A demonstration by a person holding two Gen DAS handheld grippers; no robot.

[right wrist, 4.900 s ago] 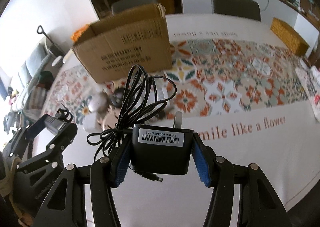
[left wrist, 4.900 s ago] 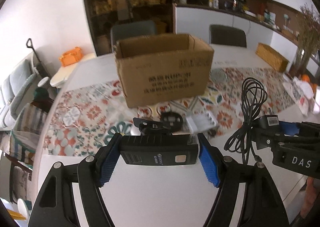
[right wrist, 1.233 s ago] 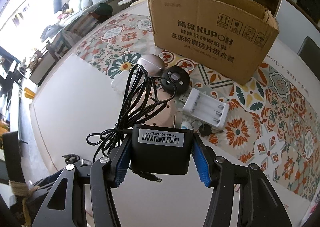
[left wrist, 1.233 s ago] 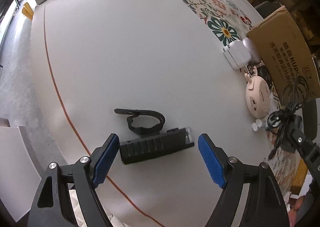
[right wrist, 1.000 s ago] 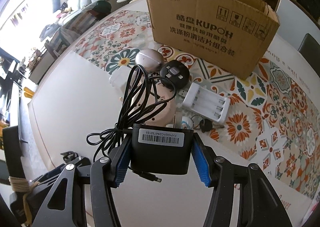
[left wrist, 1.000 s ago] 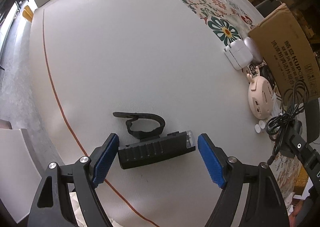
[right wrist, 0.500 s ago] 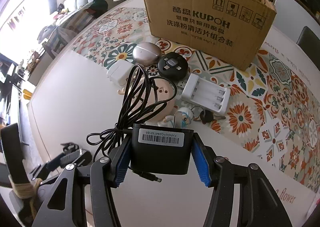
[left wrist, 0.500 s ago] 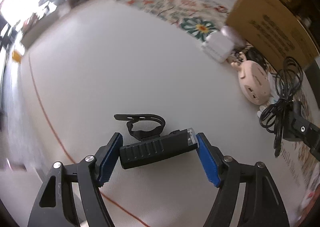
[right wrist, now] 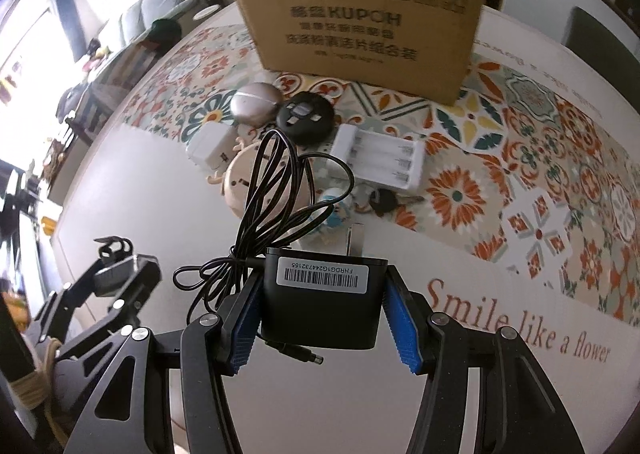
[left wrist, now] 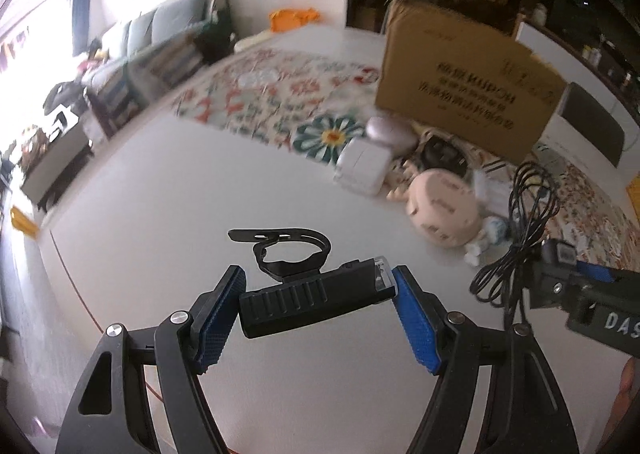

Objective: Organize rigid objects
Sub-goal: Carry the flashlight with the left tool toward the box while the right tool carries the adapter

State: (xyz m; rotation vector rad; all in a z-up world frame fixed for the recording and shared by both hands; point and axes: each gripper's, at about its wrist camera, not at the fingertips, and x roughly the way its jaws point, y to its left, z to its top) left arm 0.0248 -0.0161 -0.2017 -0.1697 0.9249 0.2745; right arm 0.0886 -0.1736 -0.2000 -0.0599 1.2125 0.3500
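My left gripper (left wrist: 318,274) is shut on a black ribbed bike light (left wrist: 316,296) with a strap mount (left wrist: 288,250), gripped end to end and held just above the white table (left wrist: 180,193). In the right wrist view the left gripper (right wrist: 116,274) shows at the lower left with the light in it. My right gripper (right wrist: 324,278) is shut on a black power adapter (right wrist: 324,306) with a barcode label. Its coiled black cable (right wrist: 276,205) hangs out forward. An open cardboard box (right wrist: 360,13) stands on the patterned runner behind the clutter.
In front of the box lie a silver round case (right wrist: 256,103), a black round device (right wrist: 306,117), a white charger block (right wrist: 210,147), a white battery charger (right wrist: 380,161), a pink round socket (right wrist: 240,181) and a key (right wrist: 384,201). The table's edge (left wrist: 64,266) runs at the left.
The left jaws closed onto the bike light and lifted it off the table. The left view rolled and tipped up toward the box. The right gripper kept its hold and drifted slightly.
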